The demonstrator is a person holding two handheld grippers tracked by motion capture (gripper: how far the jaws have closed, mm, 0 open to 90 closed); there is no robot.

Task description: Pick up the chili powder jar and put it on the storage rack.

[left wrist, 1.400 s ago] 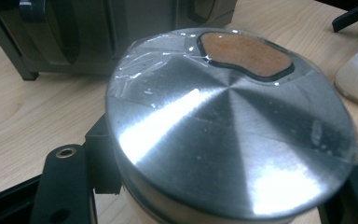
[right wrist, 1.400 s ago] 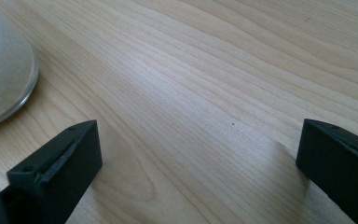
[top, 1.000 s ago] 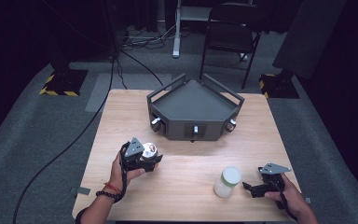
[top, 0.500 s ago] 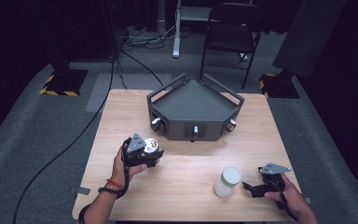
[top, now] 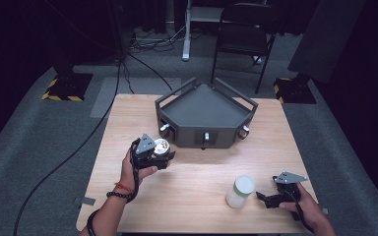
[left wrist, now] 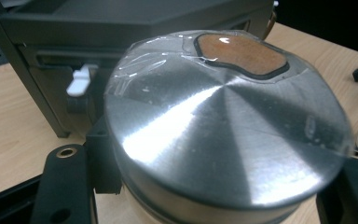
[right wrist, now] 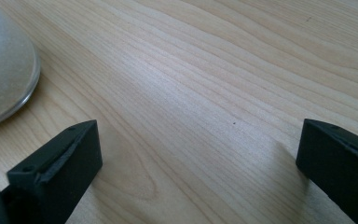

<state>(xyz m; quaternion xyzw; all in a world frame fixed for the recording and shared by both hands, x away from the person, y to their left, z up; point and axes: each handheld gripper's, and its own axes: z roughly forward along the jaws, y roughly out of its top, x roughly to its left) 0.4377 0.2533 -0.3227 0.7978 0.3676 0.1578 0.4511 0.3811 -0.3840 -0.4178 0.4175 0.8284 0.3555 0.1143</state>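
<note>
The left hand-held gripper (top: 163, 156) is clamped on a small metal can (top: 160, 146), its jaws pressed against the can's sides; it is held above the table (top: 197, 182), toward the left edge and just in front of the tray's front-left corner. In the left gripper view the can (left wrist: 223, 135) sits between the two black jaws with its shiny lid tilted toward the camera, a brown patch near the lid's far rim under a clear film. Right behind it stands the dark tray (left wrist: 121, 28), with a white latch (left wrist: 79, 84) on its front wall. The tray (top: 204, 105) is a five-sided box with raised rails, set at the table's far middle. The right hand-held gripper (top: 263, 197) lies low near the front-right corner of the table, its jaws wide apart and holding nothing. In the right gripper view bare wood shows between them (right wrist: 196, 158). Just beside that gripper, toward the table's middle, stands a white jar (top: 240, 191), upright and apart from the jaws; its rounded side (right wrist: 4, 70) shows at the left edge of the right gripper view.
</note>
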